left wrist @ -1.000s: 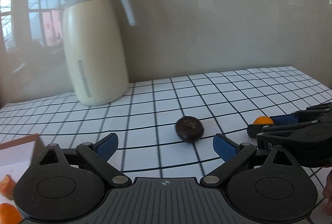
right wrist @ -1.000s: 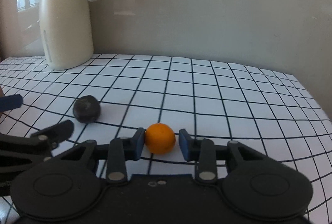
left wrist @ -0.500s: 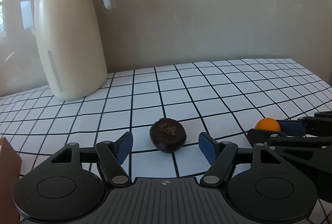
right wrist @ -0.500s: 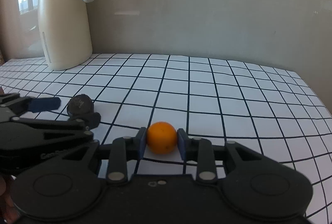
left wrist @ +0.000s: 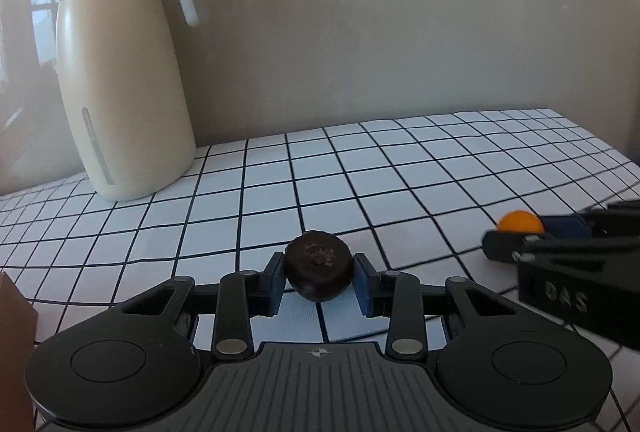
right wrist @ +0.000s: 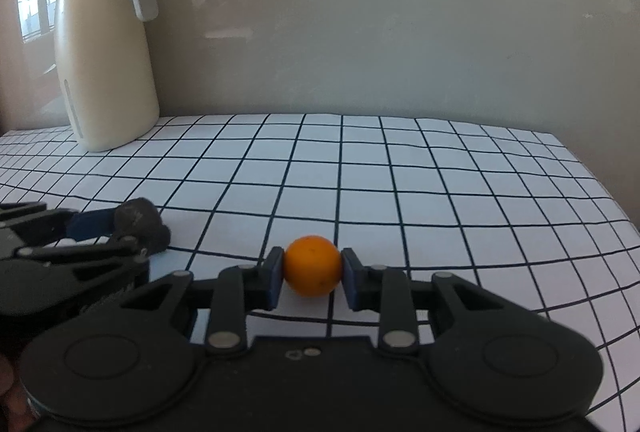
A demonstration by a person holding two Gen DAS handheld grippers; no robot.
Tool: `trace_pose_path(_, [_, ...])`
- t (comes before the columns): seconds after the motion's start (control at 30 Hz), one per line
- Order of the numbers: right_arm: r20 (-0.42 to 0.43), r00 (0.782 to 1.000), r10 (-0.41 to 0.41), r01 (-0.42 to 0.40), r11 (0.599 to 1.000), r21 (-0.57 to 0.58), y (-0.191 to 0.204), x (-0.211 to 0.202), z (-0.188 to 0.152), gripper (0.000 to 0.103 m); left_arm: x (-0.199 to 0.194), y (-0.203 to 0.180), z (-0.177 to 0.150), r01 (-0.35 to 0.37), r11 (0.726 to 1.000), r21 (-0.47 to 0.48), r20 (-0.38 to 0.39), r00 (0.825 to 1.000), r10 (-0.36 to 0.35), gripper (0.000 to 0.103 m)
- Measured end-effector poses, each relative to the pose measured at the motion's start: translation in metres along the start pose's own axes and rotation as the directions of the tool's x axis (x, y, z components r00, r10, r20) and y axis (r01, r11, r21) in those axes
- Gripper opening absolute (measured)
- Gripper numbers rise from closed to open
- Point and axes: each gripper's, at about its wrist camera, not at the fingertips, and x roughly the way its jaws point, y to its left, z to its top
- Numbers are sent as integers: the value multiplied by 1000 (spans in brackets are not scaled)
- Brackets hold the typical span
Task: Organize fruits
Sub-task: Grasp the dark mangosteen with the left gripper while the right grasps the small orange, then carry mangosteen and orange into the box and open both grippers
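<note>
My left gripper [left wrist: 319, 278] is shut on a dark brown round fruit [left wrist: 318, 265] that sits low over the checked tablecloth [left wrist: 360, 176]. My right gripper [right wrist: 312, 276] is shut on a small orange [right wrist: 312, 266], also just above the cloth. In the left wrist view the orange [left wrist: 519, 221] and the right gripper [left wrist: 516, 238] show at the right edge. In the right wrist view the dark fruit [right wrist: 138, 218] and the left gripper [right wrist: 132, 232] show at the left.
A tall cream thermos jug [left wrist: 120, 80] with a grey lid stands at the back left by the wall; it also shows in the right wrist view [right wrist: 102, 56]. A brown box corner [left wrist: 14, 332] sits at the near left. The table's right edge [right wrist: 600, 192] drops off.
My left gripper moved forward and closed its fingers on the dark fruit, which lay loose between open fingers before. My right gripper stays shut on the orange.
</note>
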Motion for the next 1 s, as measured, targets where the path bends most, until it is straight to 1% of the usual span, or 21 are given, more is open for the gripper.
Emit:
trace_pose_path(0.23, [28,999,26,-26,1000,3,10,-15,6,21,-31,5,-3,-13,1000,14,31,999,12,36])
trace_pose_path(0.37, [54,998,43,-42,999,-12,17,-40,5,21,-56,9,-3,-28,999,29,55,998,27,36])
trace_pose_path(0.43, [65,996,53,-52,999,-13,20,-46,8,21,-69,13,-4,-35,999,26,64,997,33,36])
trace_pose_path(0.67, [82,992,94,-90,995,-53,41,-82,-8,21,-117,36,-26,-54,998,25,71,996,52,36])
trace_pose_path(0.77, [91,989,115,-108,991,-74,52,-97,-15,21,-136,44,-32,-68,997,29,85,994,66,36])
trace_pose_path(1.0, [115,980,161,-147,981,-123,80,-126,-25,21,-186,70,-52,-131,991,17,122,984,128,36])
